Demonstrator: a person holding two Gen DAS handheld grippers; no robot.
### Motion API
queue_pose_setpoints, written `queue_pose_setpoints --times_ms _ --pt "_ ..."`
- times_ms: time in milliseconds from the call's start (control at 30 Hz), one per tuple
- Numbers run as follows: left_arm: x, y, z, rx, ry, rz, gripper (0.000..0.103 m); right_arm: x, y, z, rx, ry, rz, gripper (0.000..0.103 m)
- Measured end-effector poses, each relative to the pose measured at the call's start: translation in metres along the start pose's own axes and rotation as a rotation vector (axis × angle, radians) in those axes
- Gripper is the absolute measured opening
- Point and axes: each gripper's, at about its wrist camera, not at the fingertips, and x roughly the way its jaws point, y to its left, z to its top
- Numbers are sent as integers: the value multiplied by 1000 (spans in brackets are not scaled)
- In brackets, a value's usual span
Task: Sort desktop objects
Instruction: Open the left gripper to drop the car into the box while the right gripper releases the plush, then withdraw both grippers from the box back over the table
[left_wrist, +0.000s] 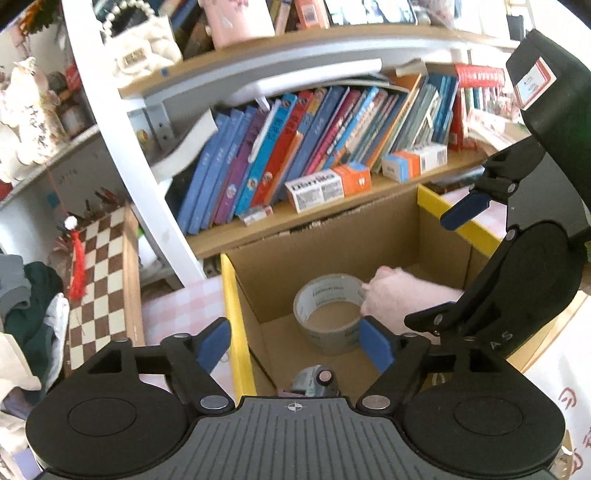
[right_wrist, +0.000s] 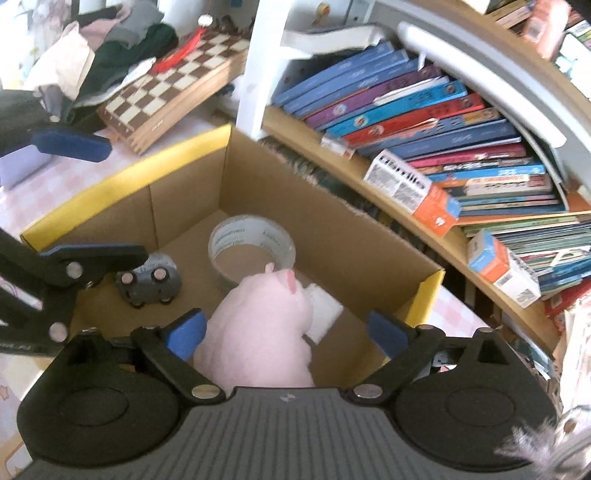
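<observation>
Between left jaws: nothing gripped; cardboard box (left_wrist: 332, 236) yellow wall crosses just inside the left pad.
Beyond left jaws: tape roll (left_wrist: 330, 314) by the right pad; bare box floor beside it.
Between right jaws: pink plush (right_wrist: 258, 332) fills the left half; gap toward the right pad.
Left of right jaws: toy car (right_wrist: 149, 282).
Behind box: bookshelf (right_wrist: 424, 122).

Home study, crammed bookshelf (left_wrist: 295, 147), chessboard (left_wrist: 99, 280)

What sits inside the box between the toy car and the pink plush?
Only bare cardboard floor of the box separates the toy car from the pink plush, in the right wrist view; the tape roll stands farther back.
</observation>
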Motion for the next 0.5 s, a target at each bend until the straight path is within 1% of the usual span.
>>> queue_pose_setpoints --times_ms 33,267,400,500 --pt "-3 0 0 0 -6 -1 85 -4 0 0 9 -10 -1 96" --pt "-22 -4 -2 8 -39 2 87 -27 5 -1 43 -66 -8 96" --pt "-32 -3 -4 -3 -57 11 92 -39 9 -2 56 -91 -16 96" --pt "-39 -2 -7 -13 -65 12 93 -48 11 -5 71 -104 -23 96"
